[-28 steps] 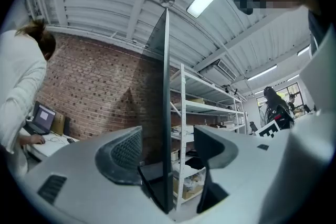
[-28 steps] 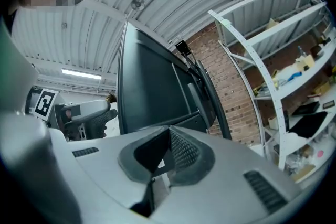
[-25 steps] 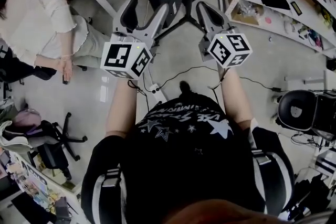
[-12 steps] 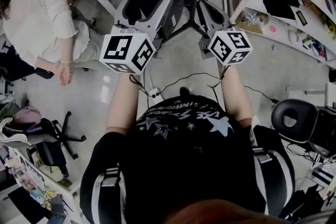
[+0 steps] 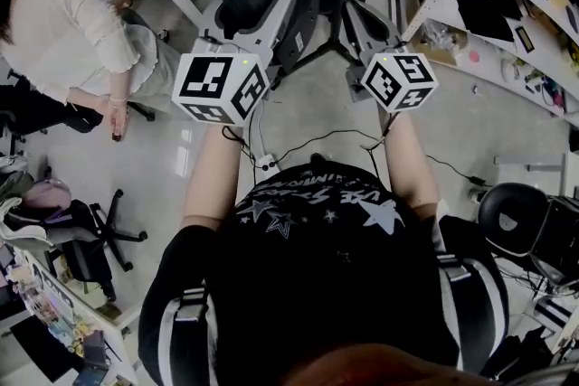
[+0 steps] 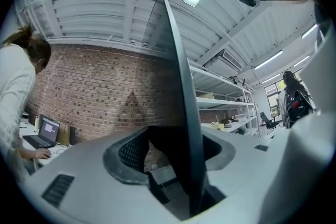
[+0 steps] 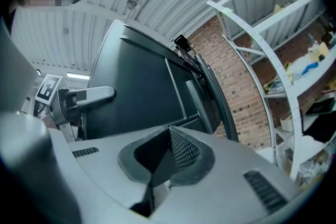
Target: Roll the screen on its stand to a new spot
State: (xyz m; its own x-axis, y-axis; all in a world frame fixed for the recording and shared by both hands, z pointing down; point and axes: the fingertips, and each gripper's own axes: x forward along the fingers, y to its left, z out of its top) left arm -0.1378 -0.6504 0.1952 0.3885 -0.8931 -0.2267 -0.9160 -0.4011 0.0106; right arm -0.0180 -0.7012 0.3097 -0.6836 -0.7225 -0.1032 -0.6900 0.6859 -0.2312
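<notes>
Jaws of the left gripper [image 6: 176, 139] were closing, unclamped, astride the screen [image 6: 178, 86] edge at frame centre, the right gripper [image 7: 168, 131] closed; gripping firmly before rolling seemed wise.

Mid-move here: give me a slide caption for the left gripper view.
Left tool straddling the screen edge-on, jaws just closing in, pads not yet clamped; brick wall behind.

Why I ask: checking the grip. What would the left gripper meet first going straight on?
The screen, edge-on: it stands between the jaws of the left gripper, which have just been closing; one pad seems clear of it.
</notes>
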